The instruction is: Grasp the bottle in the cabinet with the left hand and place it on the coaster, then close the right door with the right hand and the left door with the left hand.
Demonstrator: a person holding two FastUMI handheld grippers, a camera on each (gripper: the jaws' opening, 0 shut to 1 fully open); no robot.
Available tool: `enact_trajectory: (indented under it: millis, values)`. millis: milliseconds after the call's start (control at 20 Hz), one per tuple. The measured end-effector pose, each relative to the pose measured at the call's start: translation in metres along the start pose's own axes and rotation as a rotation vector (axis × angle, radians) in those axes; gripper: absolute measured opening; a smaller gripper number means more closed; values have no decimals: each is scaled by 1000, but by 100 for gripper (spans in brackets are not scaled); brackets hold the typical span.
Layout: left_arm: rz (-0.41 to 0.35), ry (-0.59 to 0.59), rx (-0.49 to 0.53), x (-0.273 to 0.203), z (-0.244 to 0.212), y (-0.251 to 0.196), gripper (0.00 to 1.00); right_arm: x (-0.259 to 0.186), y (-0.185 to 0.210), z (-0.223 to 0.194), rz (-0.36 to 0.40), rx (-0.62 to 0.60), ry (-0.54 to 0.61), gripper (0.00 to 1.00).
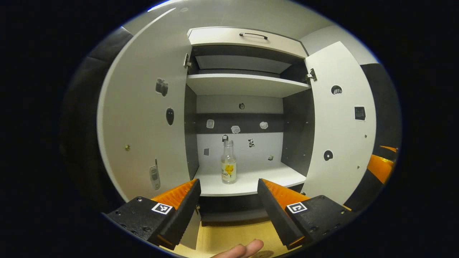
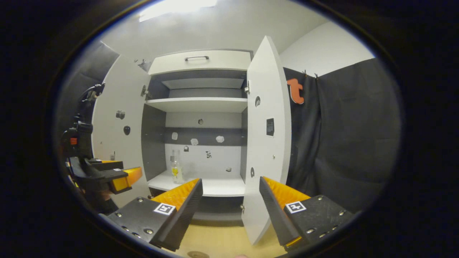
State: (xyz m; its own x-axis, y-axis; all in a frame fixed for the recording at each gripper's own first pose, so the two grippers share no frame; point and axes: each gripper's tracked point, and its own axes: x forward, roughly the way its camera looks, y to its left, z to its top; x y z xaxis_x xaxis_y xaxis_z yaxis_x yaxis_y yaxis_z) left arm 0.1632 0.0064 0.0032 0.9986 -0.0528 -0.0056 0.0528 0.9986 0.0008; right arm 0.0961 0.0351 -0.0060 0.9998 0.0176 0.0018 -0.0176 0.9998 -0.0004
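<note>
Cabinet (image 1: 247, 86) doors stand wide open ahead of me, both of them. In the left gripper view I see the bottle (image 1: 228, 163) upright on the lower shelf (image 1: 251, 181), towards its front edge and well clear of both side walls. It is a clear bottle with a yellow label. My left gripper (image 1: 228, 204) is spread wide with nothing between its fingers, short of the shelf, and the bottle sits framed in the gap between them. A fingertip (image 1: 241, 249) shows at the bottom edge over the wooden table (image 1: 229, 233).

In the right gripper view my right gripper (image 2: 230, 206) is likewise spread and holds nothing, pointed at the near edge of the right door (image 2: 267, 143), which swings out towards me. The left door (image 2: 118, 143) lies flat open on the far side. The left gripper (image 2: 114, 175) shows at the left edge there, in front of that door. Small stickers dot the cabinet's back wall and doors. A round coaster (image 2: 197, 254) peeks in at the bottom on the table.
</note>
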Motion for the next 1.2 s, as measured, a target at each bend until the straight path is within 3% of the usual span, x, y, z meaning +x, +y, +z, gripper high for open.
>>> enact_trajectory:
  millis: [350,750,1200]
  values:
    - [-32,-18,-14,71,4,-15,100,17,-2,1,2,10,-7,95]
    - [54,-27,-9,186,-6,3,100,21,-20,7,-22,-7,-38,95]
    - [119,67,-19,282,-66,30,99,14,-18,-6,-19,-37,-22,96]
